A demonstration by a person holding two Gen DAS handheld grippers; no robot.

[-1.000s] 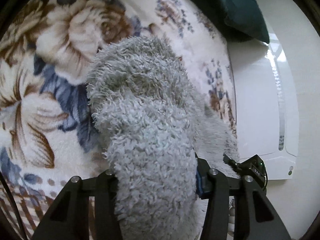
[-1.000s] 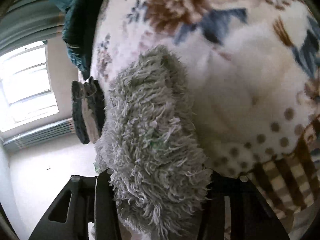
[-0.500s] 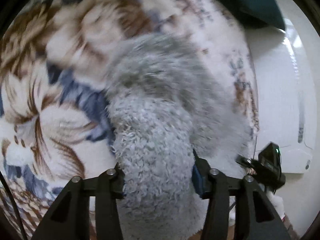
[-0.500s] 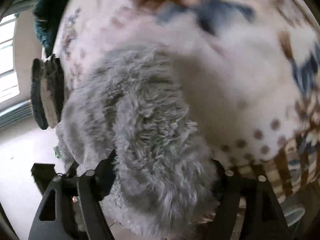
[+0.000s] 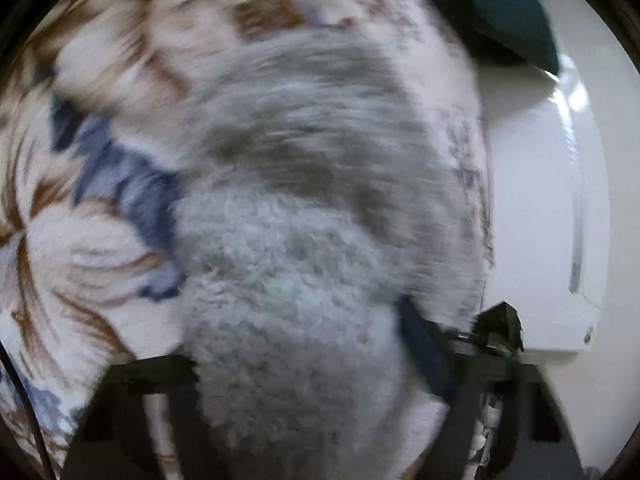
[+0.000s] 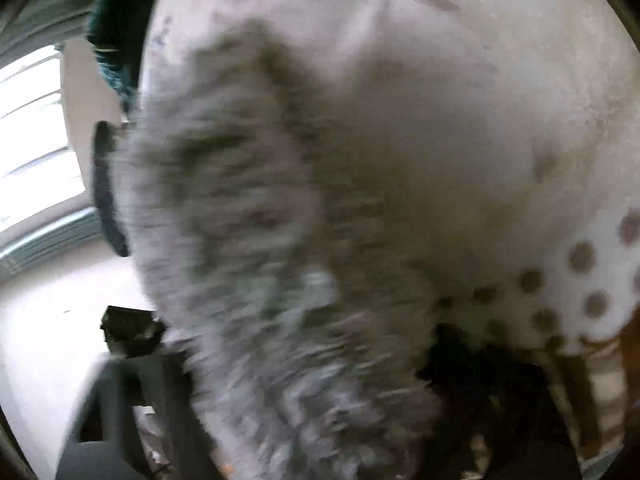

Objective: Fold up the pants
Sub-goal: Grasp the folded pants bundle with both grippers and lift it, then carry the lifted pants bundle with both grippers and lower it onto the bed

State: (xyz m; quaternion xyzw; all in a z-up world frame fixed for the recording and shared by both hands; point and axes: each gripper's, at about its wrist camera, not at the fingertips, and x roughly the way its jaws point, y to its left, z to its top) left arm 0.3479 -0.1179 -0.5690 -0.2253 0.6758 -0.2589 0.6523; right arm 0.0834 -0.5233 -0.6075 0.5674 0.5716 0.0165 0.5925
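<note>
The left hand-held gripper (image 5: pixel 304 400) is clamped on a thick bunch of the fuzzy grey pants (image 5: pixel 296 240). The fluffy cloth fills the gap between its two dark fingers (image 5: pixel 460 412) and bulges up over them. The right hand-held gripper (image 6: pixel 304 412) is clamped on the same pants (image 6: pixel 248 240) too — the grey fluff spills over its fingers (image 6: pixel 160 408) and hides most of them.

The pants lie on a bed, on top of a soft blanket (image 5: pixel 100 240) with big brown and blue flowers on white. From the right wrist view the blanket (image 6: pixel 460 140) looks mostly white, with brown dots and brown stripes near its lower edge. The pants sit near the edge of the bed, next to the pale floor (image 6: pixel 48 320).

Both pictures are very blurry, so the folds of the pants are hard to make out.

A dark teal cloth (image 5: pixel 508 4) lies at the far end of the bed. A white flat thing (image 5: pixel 532 208) sits beside the bed on the floor. A bright window (image 6: pixel 32 128) shows in the right wrist view, with a dark slipper-like thing (image 6: pixel 106 184) just beside the pants — it is too blurry to be sure what it is.

No box, bag or basket shows, and no words or labels can be read.
</note>
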